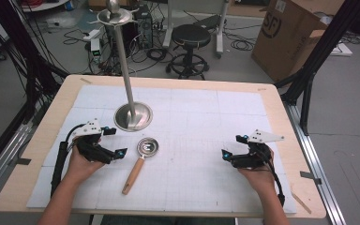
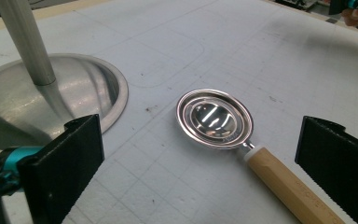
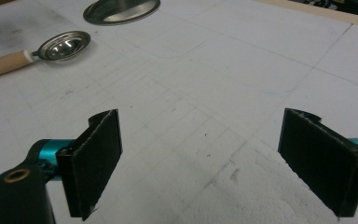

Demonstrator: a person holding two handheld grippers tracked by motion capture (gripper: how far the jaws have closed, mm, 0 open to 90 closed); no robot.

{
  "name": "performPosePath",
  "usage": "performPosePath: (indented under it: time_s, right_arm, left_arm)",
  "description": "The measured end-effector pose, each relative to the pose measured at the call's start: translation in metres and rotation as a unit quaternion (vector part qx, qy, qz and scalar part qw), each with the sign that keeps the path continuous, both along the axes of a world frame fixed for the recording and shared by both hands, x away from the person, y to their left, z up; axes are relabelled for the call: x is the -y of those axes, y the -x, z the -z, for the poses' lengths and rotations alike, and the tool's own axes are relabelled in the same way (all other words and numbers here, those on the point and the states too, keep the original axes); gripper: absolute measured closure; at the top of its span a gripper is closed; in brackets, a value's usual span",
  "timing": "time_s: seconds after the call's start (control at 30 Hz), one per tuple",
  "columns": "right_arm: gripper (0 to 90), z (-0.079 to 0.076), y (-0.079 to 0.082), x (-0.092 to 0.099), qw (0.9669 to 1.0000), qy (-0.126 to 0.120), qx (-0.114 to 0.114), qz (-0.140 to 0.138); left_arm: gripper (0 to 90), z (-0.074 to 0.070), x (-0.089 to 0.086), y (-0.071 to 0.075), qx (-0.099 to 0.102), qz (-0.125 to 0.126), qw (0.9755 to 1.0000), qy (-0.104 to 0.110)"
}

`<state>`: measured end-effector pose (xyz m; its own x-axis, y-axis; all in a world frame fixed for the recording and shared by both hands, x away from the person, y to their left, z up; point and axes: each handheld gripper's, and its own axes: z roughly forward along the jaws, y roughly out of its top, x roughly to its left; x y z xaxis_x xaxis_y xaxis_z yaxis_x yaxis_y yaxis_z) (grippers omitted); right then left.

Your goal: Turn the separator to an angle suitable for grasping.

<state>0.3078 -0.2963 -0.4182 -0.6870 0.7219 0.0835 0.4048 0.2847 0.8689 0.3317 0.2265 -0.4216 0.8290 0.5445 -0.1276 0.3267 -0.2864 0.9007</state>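
Observation:
A steel scoop with a round shiny bowl point(image 1: 147, 147) point(image 2: 214, 119) point(image 3: 64, 45) and a light wooden handle point(image 1: 133, 175) point(image 2: 289, 184) lies flat on the white gridded mat, handle toward the near edge. Just left of it my left gripper point(image 1: 114, 142) point(image 2: 200, 158) rests low with its jaws wide apart, open and holding nothing. The bowl lies ahead of the jaws in the left gripper view. On the right side of the mat my right gripper point(image 1: 231, 146) point(image 3: 216, 163) is also open and empty, with bare mat between its pads.
A tall steel pole on a round dished base point(image 1: 132, 116) point(image 2: 51, 100) point(image 3: 121, 10) stands just beyond the scoop, with a hooked top plate point(image 1: 114, 17). The wooden table edge point(image 1: 281, 136) frames the mat. A stool point(image 1: 191, 36) and cardboard box point(image 1: 290, 33) stand on the floor behind.

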Motion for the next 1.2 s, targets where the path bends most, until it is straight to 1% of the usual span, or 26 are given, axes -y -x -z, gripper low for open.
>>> performPosePath:
  time_s: [0.07, 0.23, 0.3, 0.4, 0.5, 0.6, 0.77, 0.8, 0.87, 0.9, 0.93, 1.03, 1.07, 1.13, 1.17, 1.2]
  right_arm:
    - [12.1, 0.000, 0.000, 0.001, 1.0000, 0.001, -0.001, 0.000]
    - [12.1, -0.001, 0.000, 0.003, 1.0000, 0.000, 0.006, 0.003]
    - [12.1, -0.003, 0.001, 0.004, 0.9999, 0.000, 0.008, 0.008]
    - [12.1, -0.003, 0.002, 0.003, 0.9999, 0.004, 0.010, 0.006]
    - [12.1, -0.003, 0.001, 0.003, 0.9999, 0.005, 0.009, 0.009]
    - [12.2, -0.002, 0.000, 0.003, 0.9999, 0.007, 0.006, 0.009]
    - [12.2, 0.000, -0.001, 0.003, 0.9999, 0.010, 0.002, 0.008]
    - [12.2, 0.000, -0.001, 0.003, 0.9999, 0.011, 0.000, 0.009]
    - [12.2, 0.000, -0.001, 0.003, 0.9999, 0.011, 0.002, 0.008]
    - [12.2, 0.000, -0.001, 0.003, 0.9999, 0.009, 0.003, 0.009]
    - [12.2, 0.000, -0.001, 0.003, 0.9999, 0.009, 0.003, 0.008]
    - [12.2, 0.001, -0.001, 0.003, 0.9999, 0.008, 0.000, 0.009]
    - [12.2, 0.001, -0.002, 0.003, 0.9999, 0.008, 0.001, 0.009]
    - [12.2, 0.000, -0.001, 0.003, 0.9999, 0.008, 0.002, 0.009]
    - [12.1, 0.000, -0.001, 0.004, 0.9999, 0.008, 0.004, 0.008]
    - [12.2, 0.000, -0.001, 0.004, 0.9999, 0.007, 0.004, 0.008]
  left_arm:
    - [1.7, 0.000, 0.001, 0.001, -0.002, 0.002, 1.0000, -0.002]
    - [1.7, 0.001, 0.005, 0.002, -0.002, 0.002, 1.0000, -0.009]
    - [1.7, -0.001, 0.006, 0.005, -0.002, 0.006, 0.9999, -0.010]
    - [1.7, -0.002, 0.006, 0.006, 0.000, 0.008, 0.9999, -0.008]
    - [1.7, -0.003, 0.007, 0.005, 0.000, 0.008, 1.0000, -0.002]
    - [1.7, -0.004, 0.008, 0.005, 0.002, 0.009, 1.0000, -0.002]
    - [1.7, -0.010, 0.010, 0.010, 0.005, 0.014, 0.9999, 0.003]
    - [1.7, -0.013, 0.011, 0.014, 0.007, 0.020, 0.9998, 0.006]
    - [1.7, -0.015, 0.012, 0.016, 0.006, 0.021, 0.9997, 0.007]
    - [1.7, -0.018, 0.015, 0.021, 0.008, 0.023, 0.9997, 0.004]
    - [1.7, -0.019, 0.016, 0.023, 0.010, 0.025, 0.9996, 0.002]
    - [1.7, -0.019, 0.023, 0.028, 0.005, 0.028, 0.9996, -0.002]
    - [1.7, -0.019, 0.023, 0.028, 0.005, 0.028, 0.9996, -0.002]
    - [1.7, -0.018, 0.031, 0.029, 0.002, 0.031, 0.9995, -0.012]
    - [1.7, -0.015, 0.037, 0.030, 0.000, 0.031, 0.9992, -0.024]
    - [1.7, -0.014, 0.039, 0.030, -0.001, 0.031, 0.9991, -0.030]
